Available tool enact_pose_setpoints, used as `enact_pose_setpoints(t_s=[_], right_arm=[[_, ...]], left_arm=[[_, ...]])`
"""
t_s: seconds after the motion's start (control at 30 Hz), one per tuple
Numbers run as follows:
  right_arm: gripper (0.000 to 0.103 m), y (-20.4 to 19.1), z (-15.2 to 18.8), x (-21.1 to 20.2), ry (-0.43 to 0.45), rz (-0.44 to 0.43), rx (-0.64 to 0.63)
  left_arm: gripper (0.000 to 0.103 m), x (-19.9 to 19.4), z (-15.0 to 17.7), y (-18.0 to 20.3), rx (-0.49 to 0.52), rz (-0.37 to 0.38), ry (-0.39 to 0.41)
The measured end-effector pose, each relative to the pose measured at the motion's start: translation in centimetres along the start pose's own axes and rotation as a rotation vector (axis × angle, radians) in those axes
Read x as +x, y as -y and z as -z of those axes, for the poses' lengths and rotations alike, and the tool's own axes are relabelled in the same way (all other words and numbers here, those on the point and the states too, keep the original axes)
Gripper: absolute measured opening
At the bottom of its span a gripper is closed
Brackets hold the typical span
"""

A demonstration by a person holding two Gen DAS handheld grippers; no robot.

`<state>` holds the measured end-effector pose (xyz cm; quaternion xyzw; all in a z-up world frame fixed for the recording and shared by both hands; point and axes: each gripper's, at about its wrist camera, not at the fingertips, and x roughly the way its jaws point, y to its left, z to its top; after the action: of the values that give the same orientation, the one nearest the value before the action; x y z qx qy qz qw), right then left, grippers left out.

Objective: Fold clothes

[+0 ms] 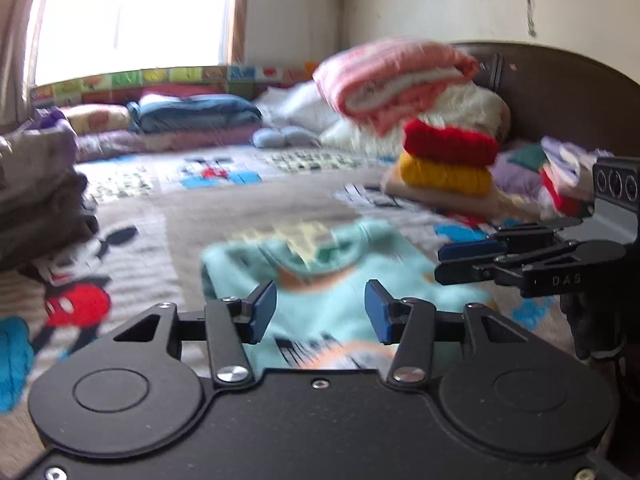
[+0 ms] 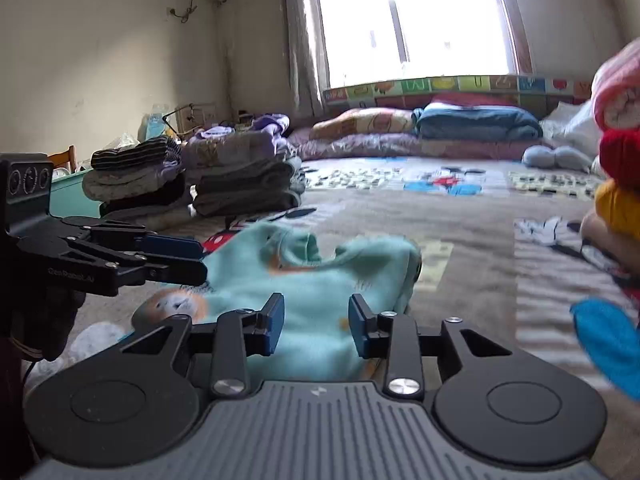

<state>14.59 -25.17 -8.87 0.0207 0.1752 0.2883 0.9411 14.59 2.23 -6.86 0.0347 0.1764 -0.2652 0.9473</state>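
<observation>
The pale turquoise garment (image 1: 320, 280) lay rumpled on the bed (image 1: 248, 208), just ahead of both grippers and partly beneath them. It looked soft, light and limp, likely to sag and slide, so a hem or corner edge seemed the best hold. The left gripper (image 1: 321, 312) and right gripper (image 2: 316, 324) both stood partly apart, holding nothing.

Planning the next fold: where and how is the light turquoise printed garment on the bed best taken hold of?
Probably grip the light turquoise printed garment at its raised, rumpled far edge beside the neck opening, coming from above its near side. That fold stands off the patterned bedspread, so fingers could close around it.
</observation>
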Motion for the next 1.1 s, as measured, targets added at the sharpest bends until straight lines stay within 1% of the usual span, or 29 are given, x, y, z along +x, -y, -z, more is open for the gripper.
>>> enact_pose_setpoints(t_s=[0.07,0.13,0.27,0.43,0.53,0.63,0.67,0.77,0.9,0.93,1.0,1.07,1.1], right_arm=[[0.037,-0.1,-0.9,1.5,-0.012,0.023,-0.063],[0.037,0.0,-1.6,2.8,-0.010,0.010,-0.108],[0.043,1.3,-2.1,5.5,-0.018,-0.029,-0.105],[0.043,4.3,-1.5,8.1,-0.052,-0.081,0.019],[0.043,4.8,-1.2,8.5,-0.081,-0.110,0.078],[0.043,5.6,-0.7,9.3,-0.134,-0.138,0.145],[0.042,5.5,-0.6,9.4,-0.144,-0.134,0.149],[0.041,5.0,-0.4,9.4,-0.152,-0.115,0.127],[0.041,4.0,-0.3,9.3,-0.148,-0.079,0.069],[0.041,3.8,-0.5,9.0,-0.136,-0.073,0.060],[0.042,3.2,-1.0,7.4,-0.087,-0.036,0.030],[0.047,2.4,-1.5,4.8,-0.053,-0.028,0.028],[0.048,2.0,-1.8,3.5,-0.036,-0.025,0.028]], left_arm=[[0.050,1.2,-0.7,-0.7,0.013,0.006,0.014],[0.051,2.5,-1.0,-1.7,0.008,0.017,0.013],[0.051,4.8,-0.6,-3.5,-0.019,0.053,-0.022],[0.052,6.5,0.7,-4.1,-0.030,0.054,-0.085],[0.054,7.3,1.4,-3.3,0.012,0.038,-0.120],[0.054,7.9,1.7,-3.0,0.032,0.047,-0.149],[0.054,8.0,1.8,-3.0,0.034,0.049,-0.156],[0.054,8.1,1.9,-2.8,0.048,0.046,-0.166],[0.054,7.7,1.8,-2.0,0.084,0.013,-0.156],[0.054,7.3,1.6,-1.9,0.088,0.001,-0.141],[0.054,5.6,0.8,-1.5,0.074,-0.017,-0.104],[0.054,3.3,0.1,-0.7,0.074,-0.016,-0.060],[0.054,2.5,0.0,-0.2,0.085,-0.013,-0.057]])
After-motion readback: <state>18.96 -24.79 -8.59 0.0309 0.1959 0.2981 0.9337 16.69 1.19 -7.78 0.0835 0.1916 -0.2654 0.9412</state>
